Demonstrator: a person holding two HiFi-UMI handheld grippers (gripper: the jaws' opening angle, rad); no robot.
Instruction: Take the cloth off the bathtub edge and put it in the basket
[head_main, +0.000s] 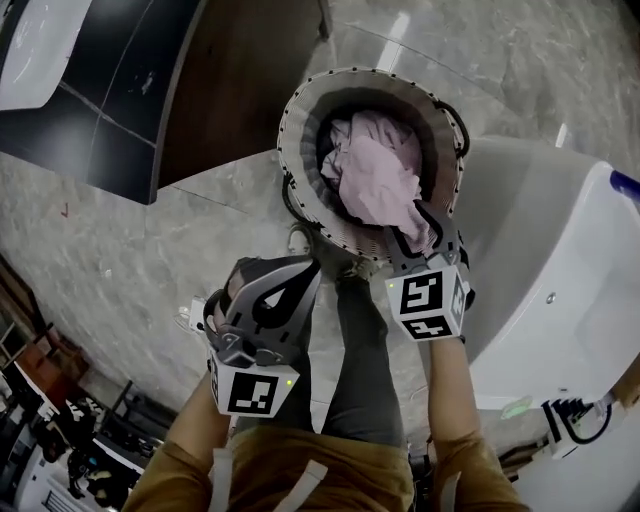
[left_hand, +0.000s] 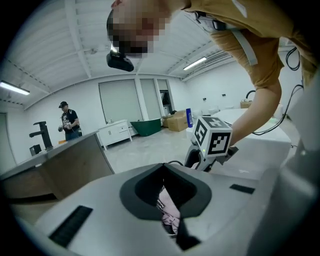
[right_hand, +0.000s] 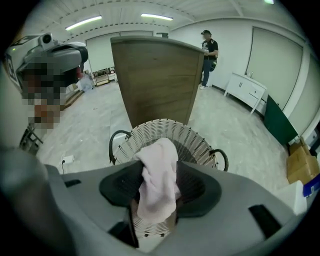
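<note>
The round wicker basket (head_main: 300, 110) stands on the floor beside the white bathtub (head_main: 560, 270) and holds a heap of pink cloth (head_main: 375, 170). My right gripper (head_main: 428, 225) reaches over the basket's near rim. In the right gripper view the basket (right_hand: 165, 125) lies just below, and a fold of the cloth (right_hand: 157, 175) hangs between the parted jaws of my right gripper (right_hand: 155, 195). My left gripper (head_main: 308, 268) hangs back from the basket with its fingers together and nothing held. In its own view my left gripper (left_hand: 170, 210) shows only a narrow slit with pink seen through it.
A dark wooden cabinet (head_main: 240, 80) stands right behind the basket. The person's legs (head_main: 360, 360) are between the two grippers. Another person (right_hand: 207, 55) stands far off by white cupboards. Cables and a socket (head_main: 575, 420) lie beside the tub.
</note>
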